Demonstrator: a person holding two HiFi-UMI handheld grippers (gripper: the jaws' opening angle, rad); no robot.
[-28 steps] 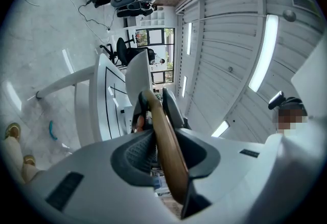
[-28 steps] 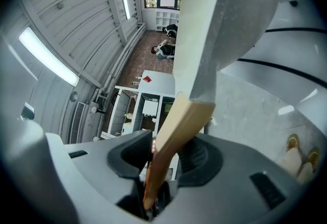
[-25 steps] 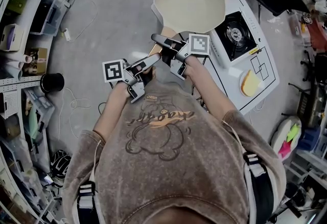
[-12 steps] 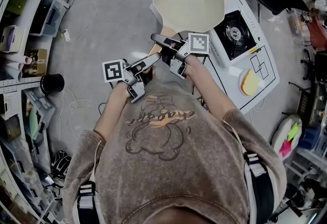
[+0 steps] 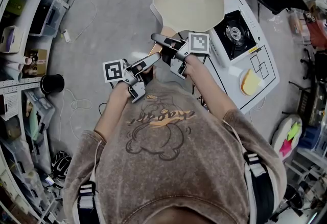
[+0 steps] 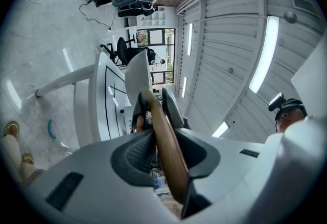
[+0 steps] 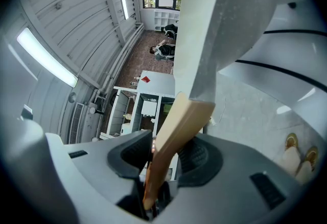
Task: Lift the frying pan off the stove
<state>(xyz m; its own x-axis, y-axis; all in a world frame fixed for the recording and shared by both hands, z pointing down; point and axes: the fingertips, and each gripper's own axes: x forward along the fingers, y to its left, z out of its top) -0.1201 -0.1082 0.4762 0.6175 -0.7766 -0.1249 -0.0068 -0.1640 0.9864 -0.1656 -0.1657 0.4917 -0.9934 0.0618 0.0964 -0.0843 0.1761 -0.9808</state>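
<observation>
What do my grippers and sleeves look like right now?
Left gripper and right gripper: grey bodies, dark ribbed pads, each with a white cube of black square markers. No cables visible. Short-sleeved grey-brown T-shirt with cartoon print, dark shoulder straps.

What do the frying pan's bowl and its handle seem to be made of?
The frying pan is probably metal with a cream, matte coating inside. Its outside looks speckled grey in the right gripper view. The handle looks like wood, or a wood-look finish, judging by its warm brown, smooth surface.

Bright even light, glaring ceiling strip lamps (image 6: 265, 54), dark fisheye corners
</observation>
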